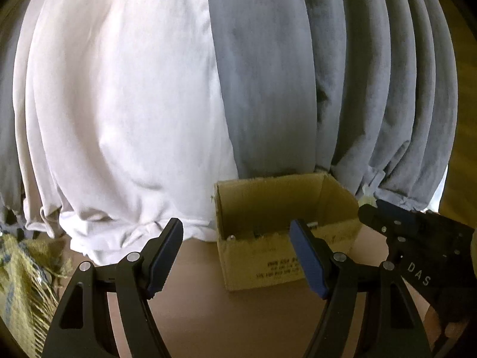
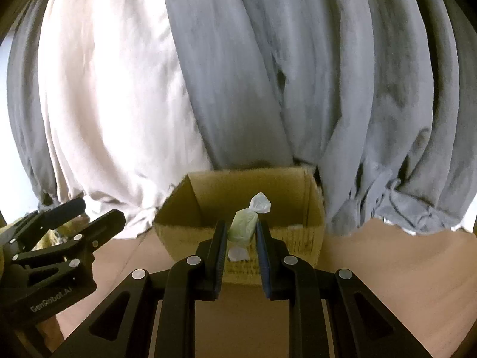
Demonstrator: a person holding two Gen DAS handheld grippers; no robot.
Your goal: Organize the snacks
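Domestic room: floor-length white curtain (image 1: pixel 119 104) and grey curtain (image 1: pixel 268 74) hang behind a pinkish tabletop (image 1: pixel 208 313), with a fringed woven throw (image 1: pixel 21 283) alongside.

You can't read the blurred print on the cardboard box (image 1: pixel 277 268); its contents are too small to tell. At nine o'clock, the picture's edge cuts off the fringed cloth (image 1: pixel 21 283).

Backlit curtains (image 1: pixel 125 95) glare white; foreground dim; fisheye edges bent, dark; slight blur.
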